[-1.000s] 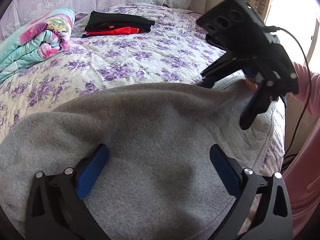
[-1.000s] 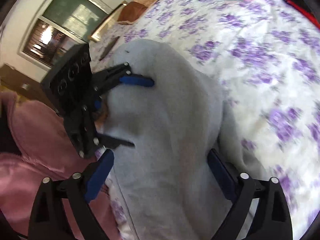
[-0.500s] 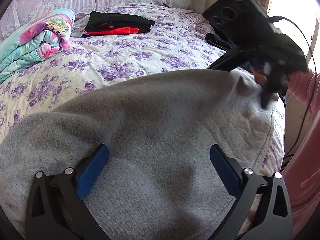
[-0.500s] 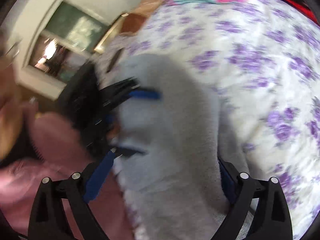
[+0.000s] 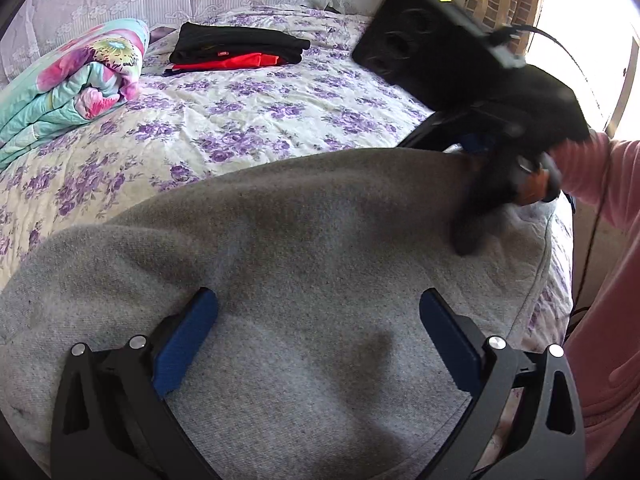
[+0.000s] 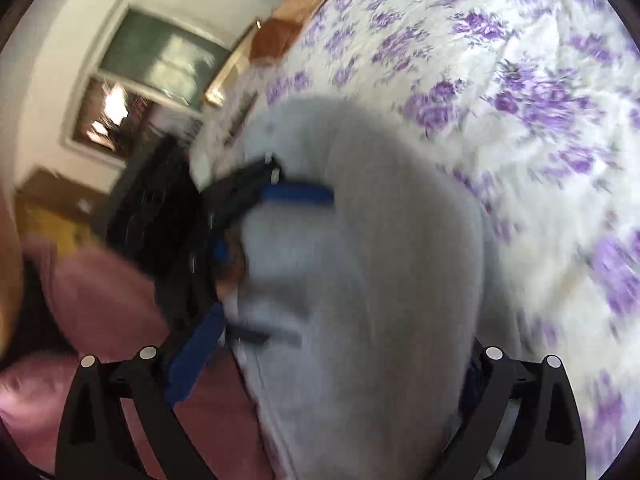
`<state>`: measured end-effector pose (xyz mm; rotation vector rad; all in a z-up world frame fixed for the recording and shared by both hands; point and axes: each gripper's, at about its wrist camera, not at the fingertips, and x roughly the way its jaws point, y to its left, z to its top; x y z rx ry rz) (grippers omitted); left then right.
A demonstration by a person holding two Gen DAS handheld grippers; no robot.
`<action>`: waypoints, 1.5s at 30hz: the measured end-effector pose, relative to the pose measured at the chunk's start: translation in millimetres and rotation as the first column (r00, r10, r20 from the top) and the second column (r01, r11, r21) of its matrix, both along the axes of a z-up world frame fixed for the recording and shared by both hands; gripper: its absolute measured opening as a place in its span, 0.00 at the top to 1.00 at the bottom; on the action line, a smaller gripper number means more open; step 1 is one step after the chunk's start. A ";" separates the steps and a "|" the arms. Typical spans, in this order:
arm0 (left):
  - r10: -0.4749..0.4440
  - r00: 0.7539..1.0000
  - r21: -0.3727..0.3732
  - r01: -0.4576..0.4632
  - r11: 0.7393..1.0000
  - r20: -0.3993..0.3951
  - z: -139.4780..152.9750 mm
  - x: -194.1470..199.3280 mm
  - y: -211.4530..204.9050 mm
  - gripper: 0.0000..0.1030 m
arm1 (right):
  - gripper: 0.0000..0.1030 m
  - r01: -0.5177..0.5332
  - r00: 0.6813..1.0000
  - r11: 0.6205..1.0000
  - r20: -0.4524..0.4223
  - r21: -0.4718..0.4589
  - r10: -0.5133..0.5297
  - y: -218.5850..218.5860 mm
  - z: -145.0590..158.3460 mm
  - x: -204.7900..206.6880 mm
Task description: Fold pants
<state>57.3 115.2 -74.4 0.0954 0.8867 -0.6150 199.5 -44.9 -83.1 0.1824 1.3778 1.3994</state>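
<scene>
Grey fleece pants [image 5: 304, 248] lie bunched on the flowered bed and fill the near part of both views [image 6: 360, 280]. My left gripper [image 5: 316, 332] is open, its blue pads wide apart over the cloth. My right gripper [image 6: 324, 356] is open too, with the pants bulging between its fingers. In the left wrist view the right gripper [image 5: 472, 196] sits at the pants' far right edge, one finger above the cloth and one pressed on it. In the blurred right wrist view the left gripper [image 6: 280, 264] straddles the pants' left edge.
A rolled flowered quilt [image 5: 68, 76] lies at the far left of the bed. A folded stack of black and red clothes [image 5: 236, 48] lies near the pillows. The flowered bedspread [image 5: 248, 112] stretches beyond the pants. My pink sleeve [image 5: 600, 168] is at the right.
The right gripper has swung up and leftward along the pants' far edge and pushed into the cloth, raising it. The left gripper has stayed put and open.
</scene>
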 end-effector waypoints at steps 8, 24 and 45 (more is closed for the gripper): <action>0.000 1.000 0.001 0.000 1.000 0.001 -0.1 0.5 0.9 0.04 | 0.17 0.227 0.970 0.938 0.021 0.261 -0.240 -9.6 8.7 40.6; 0.003 1.000 0.049 -0.003 0.999 0.011 -2.0 2.8 -3.2 0.04 | 0.30 0.286 0.899 0.958 0.350 -0.011 -0.265 -36.1 52.5 51.8; 0.010 1.000 0.077 -0.011 0.997 0.023 -3.1 2.2 -5.3 0.04 | 0.37 0.753 0.552 0.652 0.626 -0.090 -0.551 -176.4 20.4 -59.5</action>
